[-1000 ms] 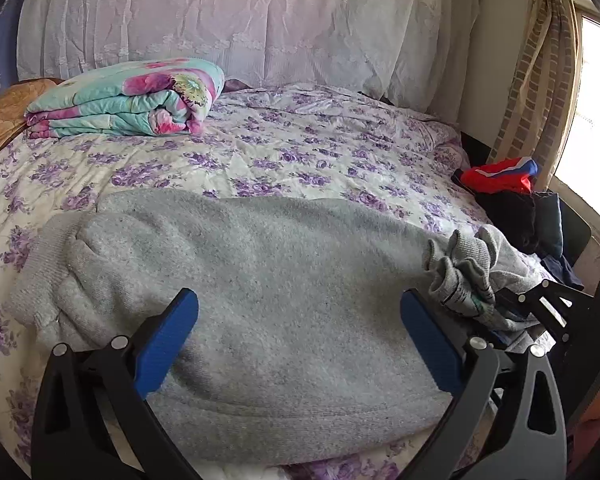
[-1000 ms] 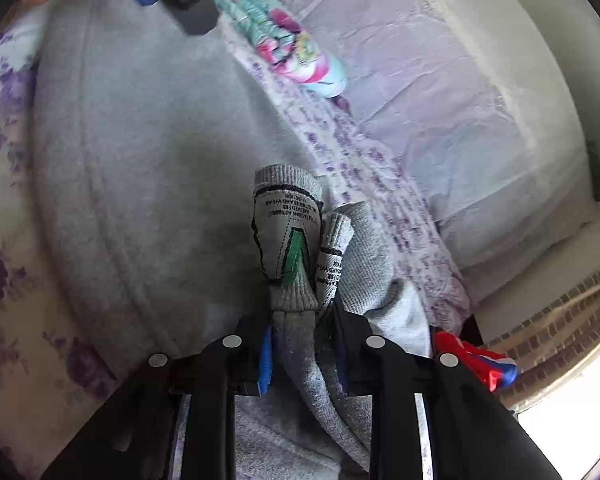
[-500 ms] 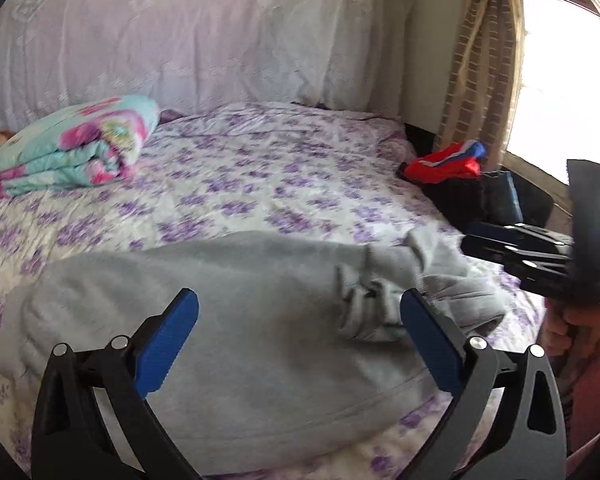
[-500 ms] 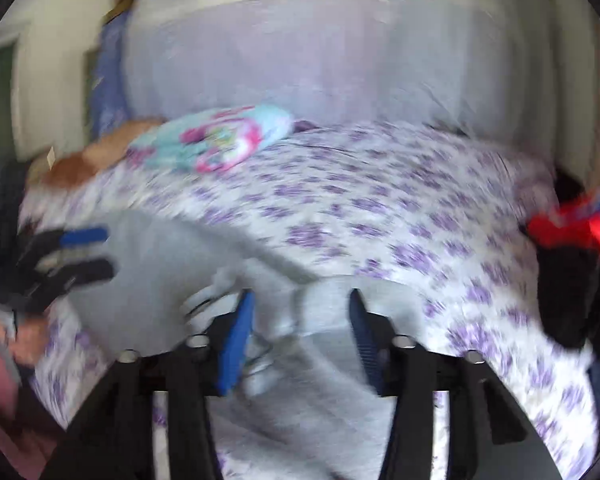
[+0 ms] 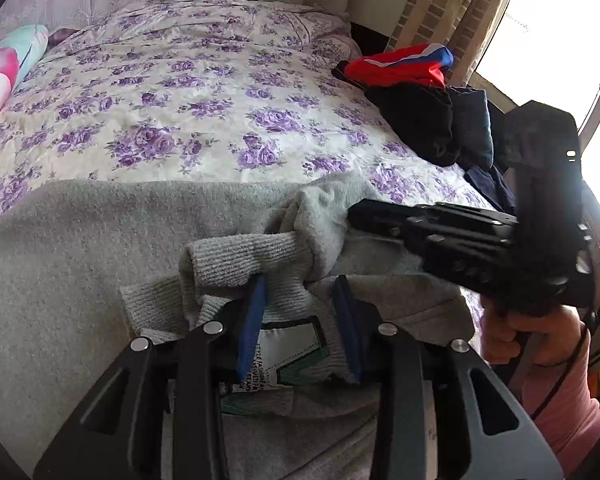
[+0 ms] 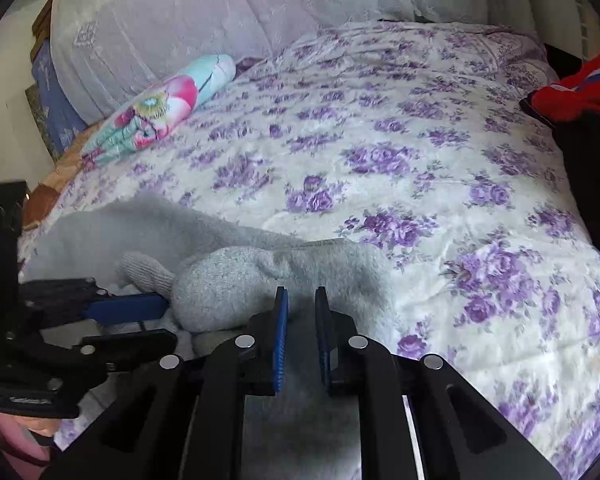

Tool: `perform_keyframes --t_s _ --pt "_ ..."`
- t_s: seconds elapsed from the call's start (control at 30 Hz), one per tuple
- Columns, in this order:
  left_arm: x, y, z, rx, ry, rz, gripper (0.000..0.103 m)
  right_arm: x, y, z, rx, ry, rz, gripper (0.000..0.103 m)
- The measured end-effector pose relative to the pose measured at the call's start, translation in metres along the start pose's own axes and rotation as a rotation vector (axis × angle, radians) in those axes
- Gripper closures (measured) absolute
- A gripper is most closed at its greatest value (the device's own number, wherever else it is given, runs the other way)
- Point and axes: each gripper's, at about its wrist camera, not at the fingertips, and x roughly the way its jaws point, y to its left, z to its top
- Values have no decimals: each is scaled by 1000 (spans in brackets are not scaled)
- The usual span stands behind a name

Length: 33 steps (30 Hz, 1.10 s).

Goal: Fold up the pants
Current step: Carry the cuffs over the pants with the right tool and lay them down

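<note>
Grey pants (image 5: pixel 80 248) lie across the near edge of the bed, on the purple-flowered bedspread (image 5: pixel 204 92). Ribbed cuffs (image 5: pixel 244 260) are bunched and turned back at the near right end, with the printed label (image 5: pixel 284 364) facing up.

Left gripper (image 5: pixel 300 328): pointed forward and slightly down over the cuff end. Blue pads (image 5: pixel 252 324) are part-way closed, one on each side of the ribbed fabric and label. Whether they actually press the cloth, cannot tell; a gap remains between them. In the right wrist view the same gripper (image 6: pixel 132 320) enters from the left, lying roughly level, fingers against the bunched cuff.

Right gripper (image 6: pixel 300 336): aimed forward along the bed, low over the pants (image 6: pixel 268 276). Pads nearly together, grey fabric running down between them; reads as a pinch on the pants. In the left wrist view this gripper (image 5: pixel 364 220) comes in from the right, roughly horizontal, tips buried in the fold of grey cloth. The person's right hand (image 5: pixel 536 336) is wrapped around the handle below the body, pink sleeve behind it.

Surroundings: folded floral blanket (image 6: pixel 160 104) far left on the bed; a red, white and blue garment (image 5: pixel 400 66) atop dark clothes (image 5: pixel 424 120) at the right edge.
</note>
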Motion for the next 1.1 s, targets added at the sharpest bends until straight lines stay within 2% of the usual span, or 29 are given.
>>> perform_keyframes --t_s 0.07,0.13,0.17,0.23,0.3,0.37,0.47,0.53,0.57,0.63,0.67,0.7,0.77,0.83,0.93,0.97,1.07,1.1 --pt "-1 3 -3 -3 -7 -14 68 -34 9 -9 -12 -74 17 87" --pt "-2 4 -5 -12 -15 -19 68 -53 20 -30 -41 -91 16 87" --pt "-2 3 -6 -9 -17 -16 68 -53 23 -41 -55 -73 3 87" --pt "-1 2 -5 2 -20 -6 68 -36 25 -74 -76 15 -47 86" --pt "-2 0 -8 13 -17 -12 68 -35 22 -92 -73 -50 -48 87" --pt "-3 -2 -11 27 -20 1 68 -38 19 -78 -50 -10 -26 87" --pt "-5 -2 -14 23 -29 5 68 -49 13 -39 -21 -77 27 86" --pt "-5 0 -15 14 -38 0 68 -38 9 -13 -35 -94 48 86" --pt "-5 0 -16 10 -40 -1 68 -28 4 -1 -23 -85 47 86" --pt "-5 0 -16 9 -43 0 68 9 -15 18 19 1 30 84" --pt "-6 0 -16 9 -43 0 68 38 -25 20 23 92 5 80" --pt "-6 1 -16 5 -45 -2 68 57 -31 17 27 145 16 80" --pt "-4 0 -15 1 -45 3 68 55 -32 13 21 122 27 81" --pt "-5 0 -15 3 -43 -1 68 30 -23 13 10 92 -20 80" --pt "-5 -2 -17 15 -53 7 68 -22 -3 -6 -17 -51 25 73" --pt "-5 -2 -18 22 -57 12 68 -28 1 -13 -26 -63 24 66" --pt "-6 -6 -21 47 -66 26 68 -7 7 -38 -74 57 -28 61" --pt "-6 -7 -21 57 -67 24 68 -4 11 -41 -113 56 -50 61"
